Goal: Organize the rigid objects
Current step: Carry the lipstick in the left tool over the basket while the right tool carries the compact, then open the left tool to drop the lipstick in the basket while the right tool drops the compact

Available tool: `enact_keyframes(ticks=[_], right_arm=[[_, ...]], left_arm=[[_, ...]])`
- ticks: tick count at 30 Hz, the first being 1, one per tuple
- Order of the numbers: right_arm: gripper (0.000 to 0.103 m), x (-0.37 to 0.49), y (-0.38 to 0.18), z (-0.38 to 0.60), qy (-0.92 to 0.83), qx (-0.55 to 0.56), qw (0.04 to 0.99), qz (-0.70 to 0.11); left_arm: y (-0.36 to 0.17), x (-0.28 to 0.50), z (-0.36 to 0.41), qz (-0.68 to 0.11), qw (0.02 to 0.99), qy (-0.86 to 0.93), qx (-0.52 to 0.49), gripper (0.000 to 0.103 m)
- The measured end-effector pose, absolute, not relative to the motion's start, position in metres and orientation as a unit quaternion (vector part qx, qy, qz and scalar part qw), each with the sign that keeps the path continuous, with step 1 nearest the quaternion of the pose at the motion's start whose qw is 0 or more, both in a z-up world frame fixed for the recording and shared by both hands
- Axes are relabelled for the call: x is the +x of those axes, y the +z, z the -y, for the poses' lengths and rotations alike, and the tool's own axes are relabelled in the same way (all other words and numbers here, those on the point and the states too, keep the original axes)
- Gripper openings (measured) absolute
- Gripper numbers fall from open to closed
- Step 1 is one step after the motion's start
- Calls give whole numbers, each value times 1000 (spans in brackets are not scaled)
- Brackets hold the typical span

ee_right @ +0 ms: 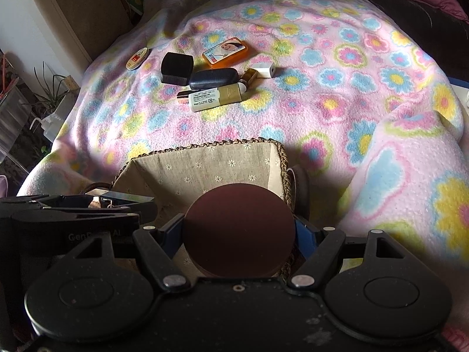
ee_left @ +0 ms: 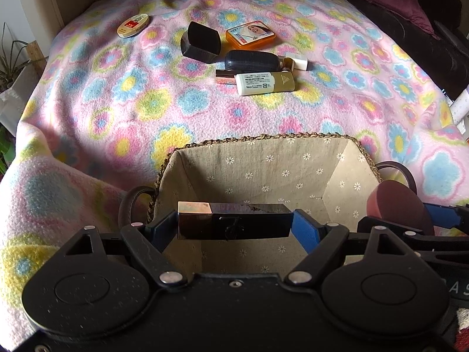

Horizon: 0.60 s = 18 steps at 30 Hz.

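My left gripper (ee_left: 234, 224) is shut on a black bar with a rose-gold end (ee_left: 234, 220), held crosswise over the open woven basket (ee_left: 263, 139) with its flowered cloth lining. My right gripper (ee_right: 239, 231) is shut on a round maroon compact (ee_right: 239, 228), held over the basket's right rim (ee_right: 284, 170). In the left wrist view the compact (ee_left: 398, 205) shows at the right, beside the basket. In the right wrist view the bar (ee_right: 120, 195) and left gripper show at the left.
On the flowered blanket (ee_left: 117, 102) beyond the basket lie a black box (ee_left: 200, 42), an orange tin (ee_left: 250, 34), a dark case (ee_left: 252, 60), a white-and-gold tube (ee_left: 263, 83), a white block (ee_left: 297, 61) and an oval tin (ee_left: 133, 25). Plants stand off the left edge.
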State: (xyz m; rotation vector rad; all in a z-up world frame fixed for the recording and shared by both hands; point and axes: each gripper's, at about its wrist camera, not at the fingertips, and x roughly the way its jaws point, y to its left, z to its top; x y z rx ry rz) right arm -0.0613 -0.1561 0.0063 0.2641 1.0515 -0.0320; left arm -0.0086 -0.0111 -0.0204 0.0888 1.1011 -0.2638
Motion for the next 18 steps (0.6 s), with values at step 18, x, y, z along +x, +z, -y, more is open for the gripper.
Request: enact_keyframes(ticks=[18], right_arm=[[78, -59, 5, 152, -18, 105, 855, -507]], left_arm=[[-23, -6, 12, -532, 837, -117, 49, 79]])
